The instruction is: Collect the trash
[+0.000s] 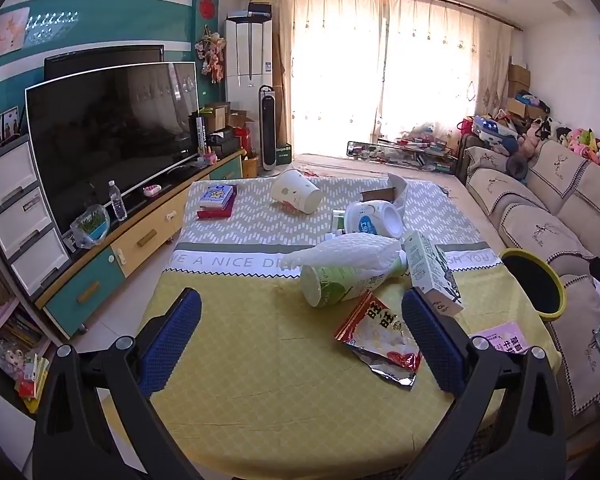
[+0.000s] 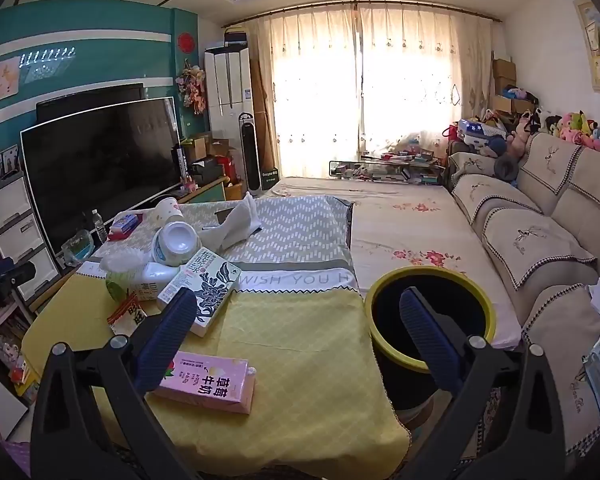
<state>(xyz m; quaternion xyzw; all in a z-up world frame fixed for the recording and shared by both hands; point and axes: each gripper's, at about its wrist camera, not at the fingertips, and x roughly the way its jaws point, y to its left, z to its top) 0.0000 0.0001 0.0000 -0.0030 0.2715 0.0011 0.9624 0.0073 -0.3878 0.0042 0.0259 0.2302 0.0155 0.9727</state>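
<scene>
Trash lies on the cloth-covered table [image 1: 240, 344]: a red snack wrapper [image 1: 374, 330], a toppled green-label bottle [image 1: 342, 286] under white foam netting [image 1: 348, 254], a green-white carton [image 1: 430, 270], a white tub [image 1: 374, 220] and a paper cup [image 1: 296, 196]. My left gripper [image 1: 300, 336] is open and empty above the yellow cloth, just left of the wrapper. My right gripper [image 2: 296, 332] is open and empty above a pink milk carton [image 2: 212, 380]. The yellow-rimmed black bin [image 2: 432, 320] stands at the table's right edge, behind the right finger [image 2: 428, 332].
A stack of small books [image 1: 217, 200] lies at the table's far left. A TV [image 1: 112, 136] on a low cabinet runs along the left; a sofa [image 2: 540, 232] runs along the right. A flowered mat [image 2: 404, 224] lies between table and sofa.
</scene>
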